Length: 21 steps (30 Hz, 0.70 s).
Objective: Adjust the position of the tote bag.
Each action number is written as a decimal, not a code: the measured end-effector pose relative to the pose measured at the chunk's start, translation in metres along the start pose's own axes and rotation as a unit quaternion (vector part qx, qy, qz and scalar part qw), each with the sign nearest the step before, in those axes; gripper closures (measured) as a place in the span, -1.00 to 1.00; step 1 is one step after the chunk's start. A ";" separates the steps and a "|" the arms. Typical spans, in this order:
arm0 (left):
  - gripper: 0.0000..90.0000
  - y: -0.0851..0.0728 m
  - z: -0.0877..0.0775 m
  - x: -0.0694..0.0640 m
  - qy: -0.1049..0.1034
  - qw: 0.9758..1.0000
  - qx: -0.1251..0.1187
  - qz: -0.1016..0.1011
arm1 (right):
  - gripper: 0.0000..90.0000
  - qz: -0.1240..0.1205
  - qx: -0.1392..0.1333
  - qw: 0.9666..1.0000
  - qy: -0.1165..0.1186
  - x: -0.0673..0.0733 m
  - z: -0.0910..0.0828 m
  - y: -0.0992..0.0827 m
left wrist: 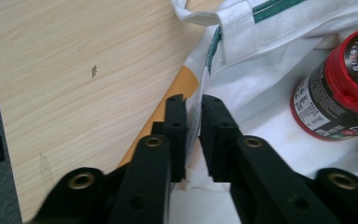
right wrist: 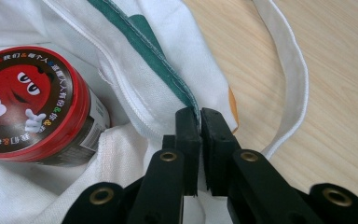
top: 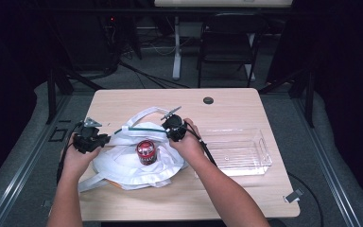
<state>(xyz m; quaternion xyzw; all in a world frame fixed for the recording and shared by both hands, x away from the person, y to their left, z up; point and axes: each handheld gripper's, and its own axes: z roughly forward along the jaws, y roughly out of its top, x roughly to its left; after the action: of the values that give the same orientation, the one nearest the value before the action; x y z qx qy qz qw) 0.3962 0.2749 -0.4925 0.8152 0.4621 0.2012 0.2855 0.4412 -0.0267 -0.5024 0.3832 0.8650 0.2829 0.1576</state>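
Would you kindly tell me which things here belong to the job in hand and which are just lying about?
In the job:
- white bag, its edges pinched by both grippers
- red-lidded jar in the bag
- left hand-held gripper
- right hand-held gripper

Lying about:
- clear plastic bin
- folding chair

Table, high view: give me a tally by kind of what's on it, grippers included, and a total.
White cloth bag: 1
Red-lidded candy jar, standing on the bag: 1
Clear plastic bin: 1
Black grippers, left gripper and right gripper, each shut on the bag's edge: 2
Total: 5
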 end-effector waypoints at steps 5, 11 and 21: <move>0.97 0.002 0.003 -0.001 0.010 1.000 0.003 -0.002 | 0.92 0.001 0.000 1.000 0.000 -0.001 0.001 0.000; 0.98 0.004 0.007 0.001 0.010 1.000 0.003 -0.014 | 0.92 0.000 0.008 1.000 -0.002 -0.001 0.001 0.001; 0.98 0.006 0.018 0.001 0.005 1.000 0.009 -0.019 | 0.92 0.001 0.010 1.000 -0.009 0.002 0.006 0.003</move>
<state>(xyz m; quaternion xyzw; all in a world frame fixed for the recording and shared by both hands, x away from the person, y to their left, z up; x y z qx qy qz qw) 0.4111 0.2678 -0.5026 0.8075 0.4810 0.1957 0.2798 0.4445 -0.0215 -0.5051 0.3883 0.8658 0.2714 0.1613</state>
